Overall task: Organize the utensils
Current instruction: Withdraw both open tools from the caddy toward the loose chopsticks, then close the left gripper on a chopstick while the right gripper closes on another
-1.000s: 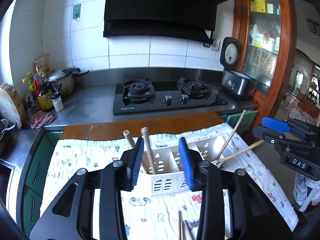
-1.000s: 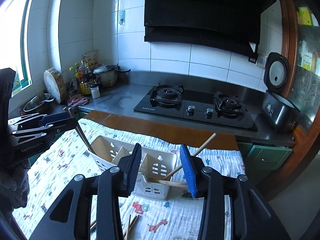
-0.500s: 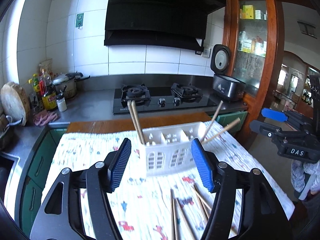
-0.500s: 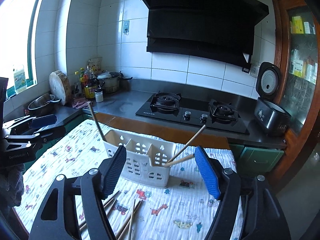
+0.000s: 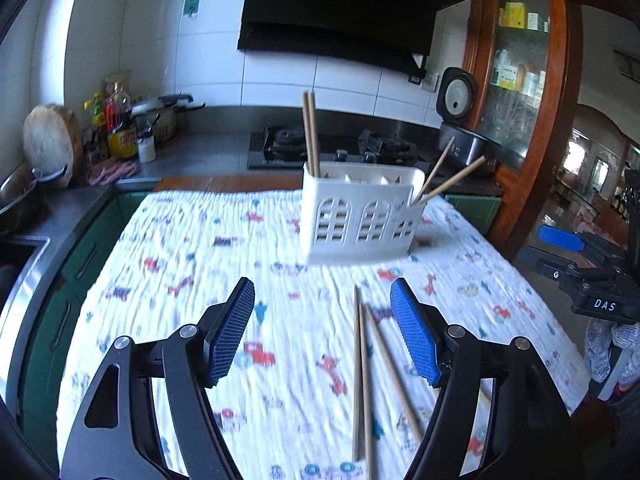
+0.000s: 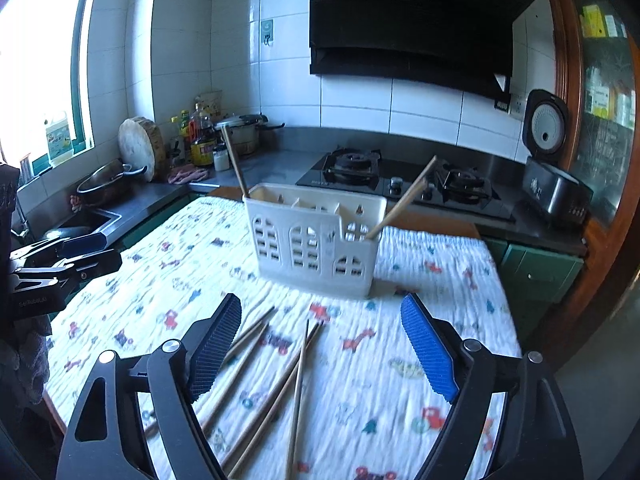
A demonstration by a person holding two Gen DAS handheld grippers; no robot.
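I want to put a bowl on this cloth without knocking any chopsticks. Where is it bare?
Free: the wide stretch of patterned cloth between the white utensil caddy and the table's sink-side edge, and the strip right of the caddy. Crowded: the near middle, where loose chopsticks lie fanned out in front of the caddy.

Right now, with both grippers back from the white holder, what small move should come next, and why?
Probably lower the right gripper, whose jaws are opening with nothing between them, onto one of the loose chopsticks lying on the cloth just below it. The holder already has chopsticks at both ends, and the left gripper is also opening and empty.
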